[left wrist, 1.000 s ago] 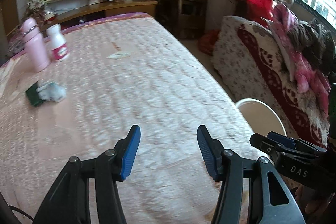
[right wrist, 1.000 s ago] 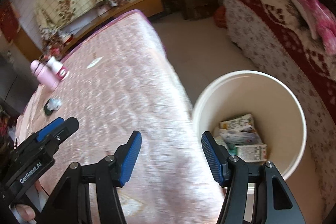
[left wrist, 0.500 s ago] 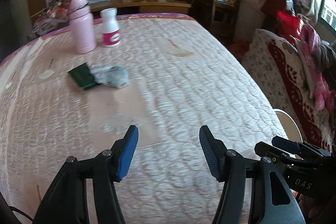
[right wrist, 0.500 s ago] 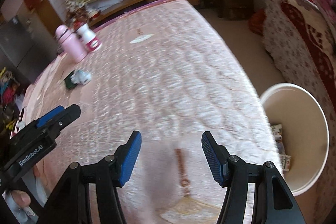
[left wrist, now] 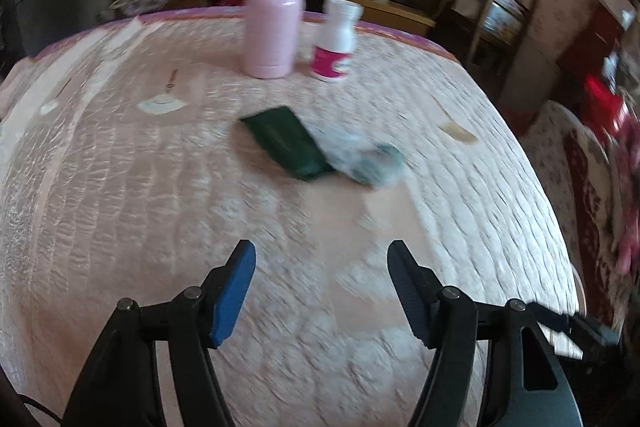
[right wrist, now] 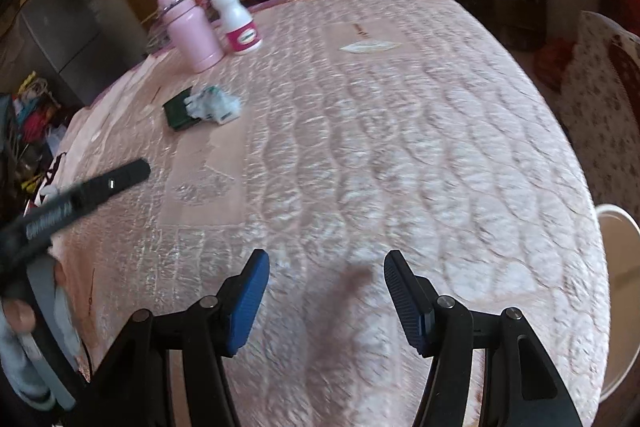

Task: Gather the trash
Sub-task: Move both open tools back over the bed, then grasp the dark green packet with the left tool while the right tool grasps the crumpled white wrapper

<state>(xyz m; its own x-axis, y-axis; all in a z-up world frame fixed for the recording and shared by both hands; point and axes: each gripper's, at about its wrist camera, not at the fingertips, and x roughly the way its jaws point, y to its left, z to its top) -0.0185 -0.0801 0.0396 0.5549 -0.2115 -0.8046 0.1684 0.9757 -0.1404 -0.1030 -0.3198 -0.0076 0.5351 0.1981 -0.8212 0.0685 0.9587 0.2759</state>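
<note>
Both grippers, left (left wrist: 320,291) and right (right wrist: 325,297), hang over the bed (left wrist: 120,187) with nothing between their jaws (the left's have just been widening). Farther off lie a green packet (left wrist: 286,143) and a crumpled wrapper (left wrist: 366,163), touching.

Bare bed (left wrist: 120,187) stretches open ahead to the green packet (left wrist: 286,143) and crumpled wrapper (left wrist: 368,163). Behind them, pink flask (left wrist: 274,23) and white bottle (left wrist: 336,41) stand close together, blocking the far side.
</note>
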